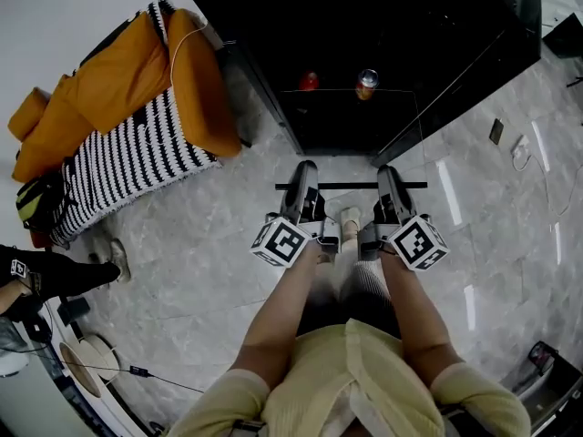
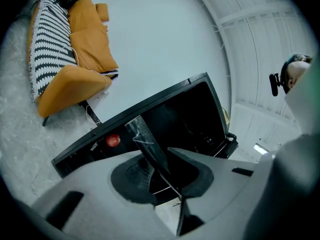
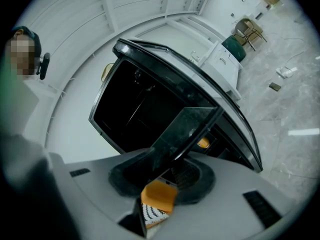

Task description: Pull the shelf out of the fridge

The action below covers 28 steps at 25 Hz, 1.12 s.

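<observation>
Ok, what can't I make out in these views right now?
Head view: shelf glass is see-through, so its back edge is lost against the dark fridge.
Head view: can label too small to read.
Both gripper views: fridge interior too dark.

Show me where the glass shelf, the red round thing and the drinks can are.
glass shelf [image 1: 351,186], head view, middle of its dark edge strip.
red round thing [image 1: 310,81], head view, its middle.
drinks can [image 1: 367,84], head view, its top.
</observation>
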Tool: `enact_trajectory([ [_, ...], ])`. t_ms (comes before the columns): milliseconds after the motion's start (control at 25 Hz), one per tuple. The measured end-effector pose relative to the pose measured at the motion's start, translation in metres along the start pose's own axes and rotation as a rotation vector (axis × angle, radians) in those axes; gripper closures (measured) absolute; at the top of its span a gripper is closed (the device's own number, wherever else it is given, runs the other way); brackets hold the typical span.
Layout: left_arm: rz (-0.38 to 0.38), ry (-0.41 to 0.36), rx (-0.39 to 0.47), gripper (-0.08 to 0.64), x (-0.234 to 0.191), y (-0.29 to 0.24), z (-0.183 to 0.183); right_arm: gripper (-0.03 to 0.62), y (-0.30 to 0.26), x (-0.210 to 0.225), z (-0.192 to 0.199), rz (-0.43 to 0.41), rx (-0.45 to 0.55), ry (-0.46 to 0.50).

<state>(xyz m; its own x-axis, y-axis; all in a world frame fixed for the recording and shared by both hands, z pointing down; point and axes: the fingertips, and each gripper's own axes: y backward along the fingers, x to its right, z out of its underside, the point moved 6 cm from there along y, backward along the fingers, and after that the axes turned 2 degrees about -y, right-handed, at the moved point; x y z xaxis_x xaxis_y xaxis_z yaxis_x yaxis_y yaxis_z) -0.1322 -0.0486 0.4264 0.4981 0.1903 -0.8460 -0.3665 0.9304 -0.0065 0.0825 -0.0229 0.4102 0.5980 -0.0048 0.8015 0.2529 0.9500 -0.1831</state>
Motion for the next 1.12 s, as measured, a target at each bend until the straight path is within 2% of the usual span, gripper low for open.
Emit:
enact_trajectory([
  [440, 0.023, -0.01, -0.026, 0.477, 0.028, 0.016, -0.009, 0.483, 0.025, -0.022, -0.01, -0.011, 0.015, 0.009],
  [1120, 0.046, -0.017, -0.014, 0.477, 0.062, 0.047, -0.033, 0.482, 0.057, -0.064, -0.016, -0.034, 0.026, 0.032],
])
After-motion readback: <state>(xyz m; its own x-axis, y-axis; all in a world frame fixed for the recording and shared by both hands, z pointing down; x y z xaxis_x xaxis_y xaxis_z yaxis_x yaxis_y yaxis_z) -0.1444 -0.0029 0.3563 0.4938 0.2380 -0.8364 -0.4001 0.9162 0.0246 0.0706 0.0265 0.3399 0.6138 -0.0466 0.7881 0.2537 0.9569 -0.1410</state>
